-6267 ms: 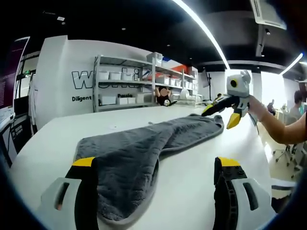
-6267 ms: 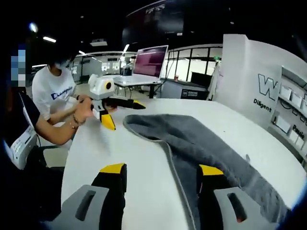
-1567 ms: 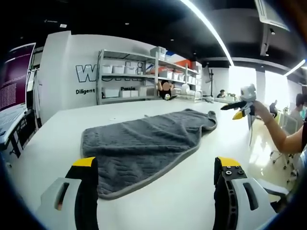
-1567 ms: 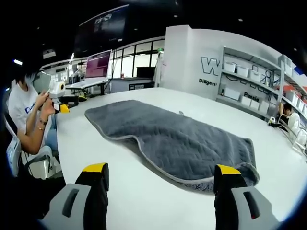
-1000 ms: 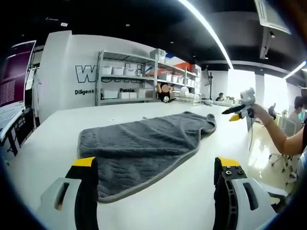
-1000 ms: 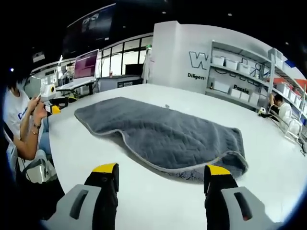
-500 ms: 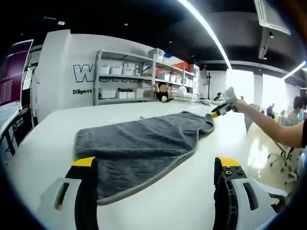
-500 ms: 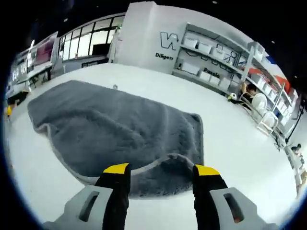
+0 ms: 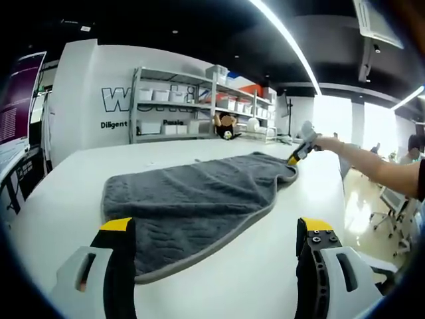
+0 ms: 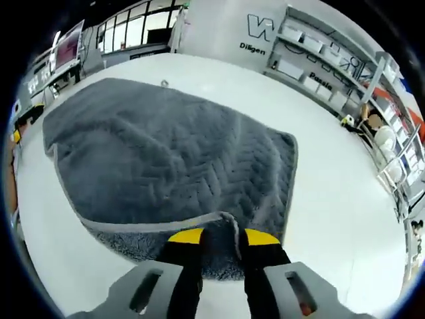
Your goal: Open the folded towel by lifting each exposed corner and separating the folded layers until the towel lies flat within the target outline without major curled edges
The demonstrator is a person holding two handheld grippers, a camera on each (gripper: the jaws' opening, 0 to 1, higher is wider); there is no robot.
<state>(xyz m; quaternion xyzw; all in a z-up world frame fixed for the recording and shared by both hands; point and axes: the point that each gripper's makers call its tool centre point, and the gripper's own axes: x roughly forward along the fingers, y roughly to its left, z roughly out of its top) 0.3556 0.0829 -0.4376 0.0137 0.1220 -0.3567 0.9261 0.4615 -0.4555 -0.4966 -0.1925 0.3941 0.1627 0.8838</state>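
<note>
In the left gripper view, the left gripper [image 9: 216,256] hovers with jaws spread wide and nothing between them, just off the near edge of the grey towel [image 9: 192,199] spread on the white table [image 9: 265,266]. At the towel's far corner sits the right gripper [image 9: 297,154] (arm outstretched).

In the right gripper view, the right gripper [image 10: 222,238] has its jaws pinched on the towel's [image 10: 166,153] turned-up corner fold, the rest lying on the table [image 10: 332,199].

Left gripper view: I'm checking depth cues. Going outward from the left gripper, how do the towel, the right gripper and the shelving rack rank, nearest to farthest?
1. The grey towel, on the white table just ahead of the left gripper.
2. The right gripper, at the towel's far corner, right of centre.
3. The shelving rack, against the back wall beyond the table.
</note>
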